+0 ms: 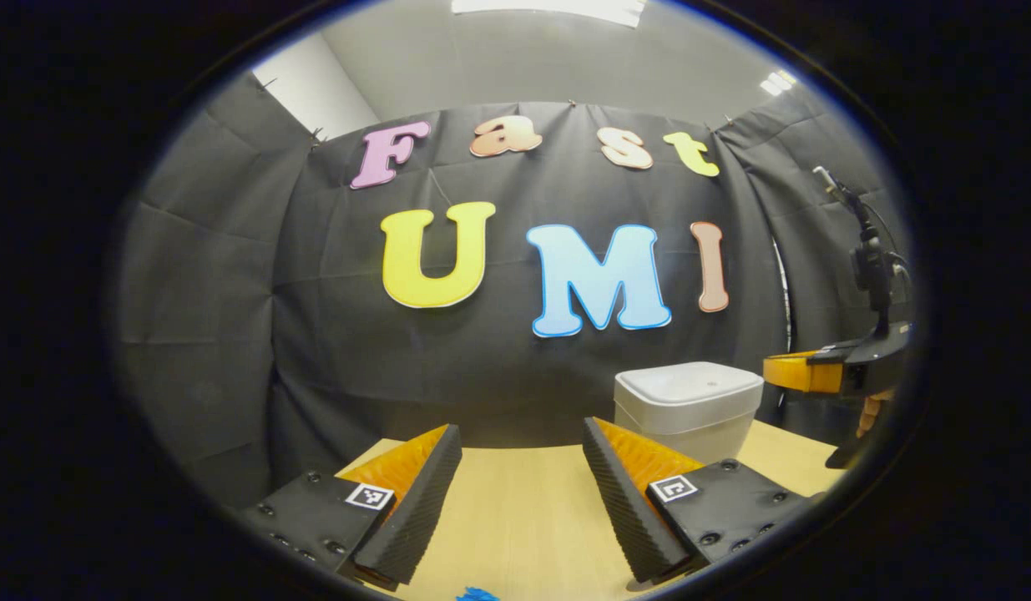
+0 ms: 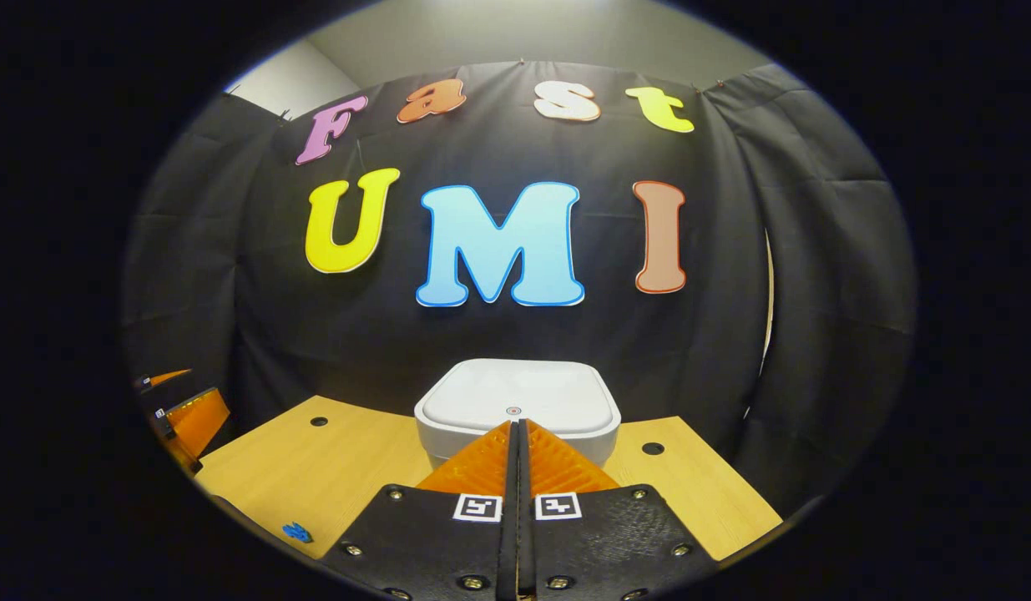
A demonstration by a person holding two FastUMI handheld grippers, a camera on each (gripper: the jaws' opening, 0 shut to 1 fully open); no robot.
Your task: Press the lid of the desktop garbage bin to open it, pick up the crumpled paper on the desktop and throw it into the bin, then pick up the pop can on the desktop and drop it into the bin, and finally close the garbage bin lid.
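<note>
Left gripper view. One left gripper point(image 1: 522, 467) sits low over the worktop point(image 1: 523, 517), its two fingers spread wide with bare wood between them; nothing is held. Each finger carries one square marker tag, two tags in all. One small blue scrap point(image 1: 478, 594) lies on the worktop at the near edge, just ahead of the gap between the fingers. To the right of the right-hand finger stands one white desktop garbage bin point(image 1: 690, 409), lid down flat, near the worktop's far edge against the black cloth wall point(image 1: 231, 334). Further right, the right gripper point(image 1: 803, 371) comes in level with the bin lid, just beside the bin's right side, with part of a hand point(image 1: 872, 413) under it; contact with the bin cannot be told from here.

Right gripper view. At the left edge, parts of the left gripper point(image 2: 189, 417) show above the worktop's left side. One blue scrap point(image 2: 297, 532) lies near the worktop's near left edge. Two dark round holes are counted in the worktop point(image 2: 348, 476), one left point(image 2: 318, 421) and one right point(image 2: 652, 448) of the bin. The single garbage bin point(image 2: 517, 401) stands centred at the far edge, lid closed. The right gripper point(image 2: 515, 430) has its two fingers pressed together, gripping nothing, tips pointing at the front of the lid point(image 2: 517, 391); whether the tips touch it cannot be told.
</note>
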